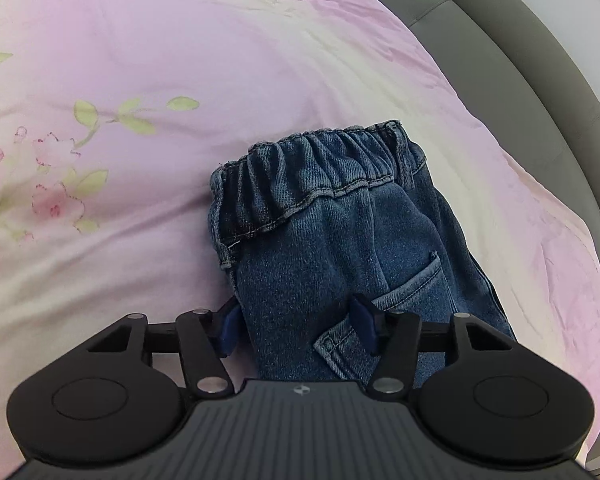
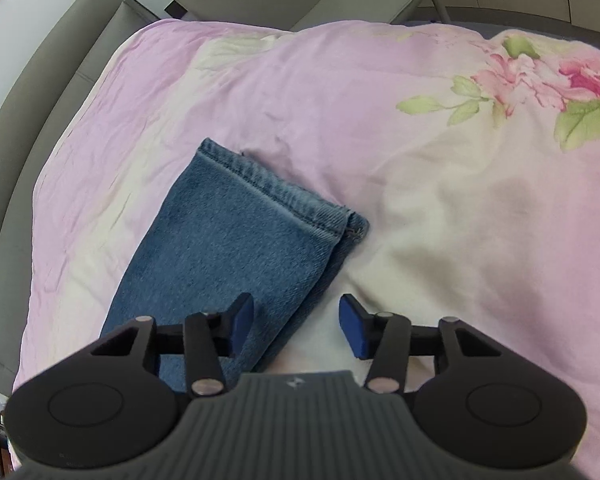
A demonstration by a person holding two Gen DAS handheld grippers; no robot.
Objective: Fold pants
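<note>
**Soft bedding, loose denim — the fold could slip**

The pants (image 1: 332,236) lie on the bed, legs already laid one over the other, elastic waistband (image 1: 320,160) at one end and the hems (image 2: 284,196) at the other. The left claw (image 1: 298,326) is spread wide astride the seat near the back pocket (image 1: 404,292), gripping nothing. The right claw (image 2: 296,326) is also released, one pad over the leg, the other over bare quilt (image 2: 440,208).

My worry: the lower hem already peeks out past the upper one, so a pinch catching only the top layer would drag the legs further apart. The puffy quilt gives underfoot too — a claw pressing down may grab bedding with the denim.

The floral pink quilt is rumpled; a grey padded headboard (image 2: 40,92) rims it.
</note>
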